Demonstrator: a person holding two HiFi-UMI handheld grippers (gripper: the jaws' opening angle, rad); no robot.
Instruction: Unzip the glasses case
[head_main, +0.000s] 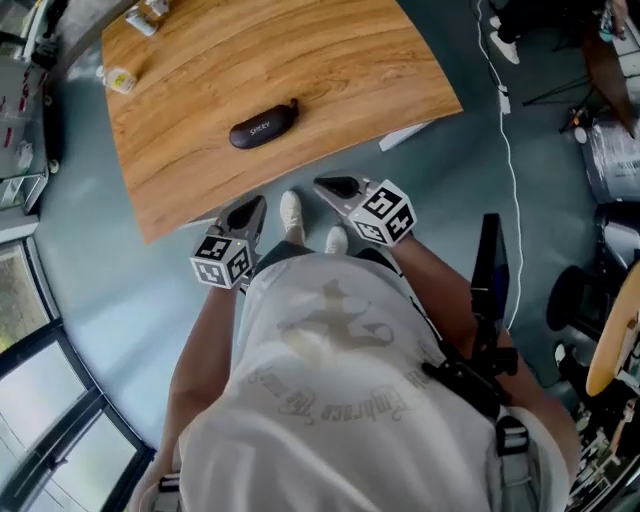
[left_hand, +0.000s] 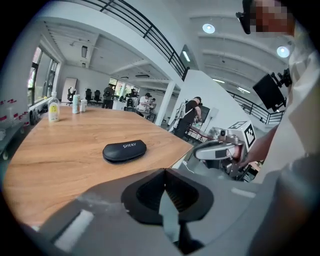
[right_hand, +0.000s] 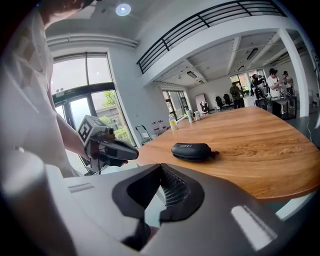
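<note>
- Possibly a slip at the pads first: left gripper (left_hand: 164, 172) and right gripper (right_hand: 160, 167) broad and blunt, small dark pull tab (right_hand: 214, 154) thin and lying low, so easy to miss or to catch only by its edge.
- Next outward, liable to skid: black oval fabric glasses case (head_main: 262, 127) with white lettering, lying loose on smooth wood. Tugged by the tab with nothing pinning the shell, likely to follow the pull rather than give at the zip.
- Further out, at risk of going over the near edge of the light wooden table (head_main: 300, 60) if dragged that way. Apt to tip or flip if pulled upward instead of along the seam.
- Cannot tell from any view how far the zip is run; as a shell, looks closed up.
- Left gripper: pads pressed together, nothing between, touching nothing, held in the air short of the table's near edge.
- Right gripper: likewise closed and empty, just right of the left one, off the same edge.
- Case well apart from both, flat toward the table's middle, tab at its right end. Clear plastic bottle (left_hand: 53, 107) far left, well away from it.
</note>
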